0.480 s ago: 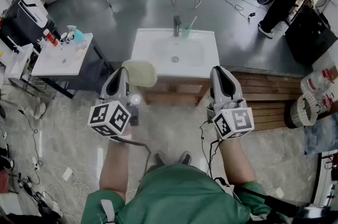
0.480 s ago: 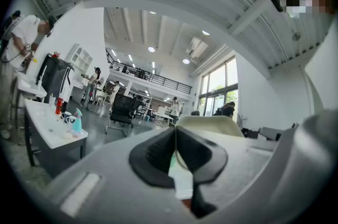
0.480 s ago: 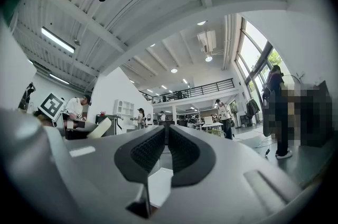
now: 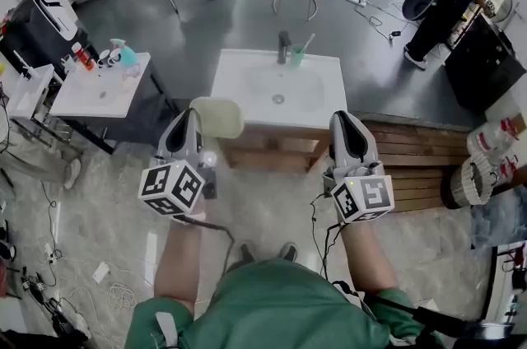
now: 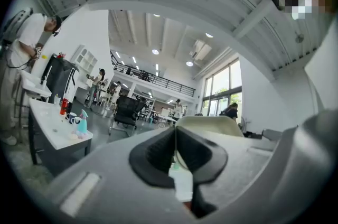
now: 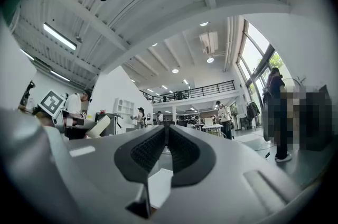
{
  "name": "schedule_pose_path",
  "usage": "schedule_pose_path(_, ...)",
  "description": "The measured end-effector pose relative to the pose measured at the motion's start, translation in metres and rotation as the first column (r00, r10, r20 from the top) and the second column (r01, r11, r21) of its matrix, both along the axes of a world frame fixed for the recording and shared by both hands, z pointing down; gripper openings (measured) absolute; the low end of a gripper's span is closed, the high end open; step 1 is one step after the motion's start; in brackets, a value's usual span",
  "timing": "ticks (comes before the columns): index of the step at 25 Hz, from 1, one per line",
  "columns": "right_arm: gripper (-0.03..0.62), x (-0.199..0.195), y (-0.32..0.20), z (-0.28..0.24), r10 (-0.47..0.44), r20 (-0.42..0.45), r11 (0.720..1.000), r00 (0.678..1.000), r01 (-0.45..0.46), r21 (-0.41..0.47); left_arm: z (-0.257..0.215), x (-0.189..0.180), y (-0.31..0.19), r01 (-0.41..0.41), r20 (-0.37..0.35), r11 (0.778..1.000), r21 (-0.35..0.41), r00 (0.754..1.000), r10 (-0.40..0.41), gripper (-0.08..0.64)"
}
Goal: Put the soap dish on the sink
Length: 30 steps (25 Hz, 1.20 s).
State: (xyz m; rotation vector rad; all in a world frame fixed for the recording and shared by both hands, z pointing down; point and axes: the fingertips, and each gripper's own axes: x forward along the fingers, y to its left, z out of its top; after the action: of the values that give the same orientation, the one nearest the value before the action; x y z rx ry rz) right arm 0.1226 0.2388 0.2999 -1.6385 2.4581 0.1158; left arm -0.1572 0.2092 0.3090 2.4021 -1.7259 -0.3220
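Little has changed since the earlier frame: the sink [image 4: 325, 104] sits a touch lower in the head view, and both grippers keep their places in front of it. The left gripper [image 4: 194, 114] has its jaws pinched on the rim of the pale soap dish [image 4: 217, 116], which hangs in the air just off the sink's front left corner, not yet over the basin. The right gripper [image 4: 347, 118] is level with the sink's front right corner, its jaws pressed together and empty.
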Motion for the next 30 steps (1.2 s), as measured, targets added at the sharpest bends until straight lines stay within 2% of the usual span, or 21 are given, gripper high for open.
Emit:
schedule_pose_path(8,0.020,-0.046,-0.008,-0.014,0.012,-0.013,1.000,1.000,-0.012,0.005,-0.008,-0.069,-0.003,0.050,-0.038,0.998,0.030,0.998,-0.049,0.006)
schedule_pose_path(15,0.020,-0.076,-0.011,-0.012,0.045,-0.016,0.999,0.999,-0.045,-0.007,0.003,-0.104,-0.013,0.028,-0.058,0.999,0.019,0.998,-0.027,0.006)
schedule_pose_path(24,0.020,-0.080,-0.031,0.008,0.055,-0.020,0.997,0.998,-0.056,-0.054,0.030,-0.103,-0.036,-0.001,-0.074,1.000,-0.030,0.997,-0.001,0.006)
schedule_pose_path(30,0.020,-0.068,-0.071,0.022,0.024,0.021,0.998,0.999,-0.022,-0.064,0.036,-0.088,-0.065,0.022,-0.043,0.999,-0.048,0.999,-0.024,0.006)
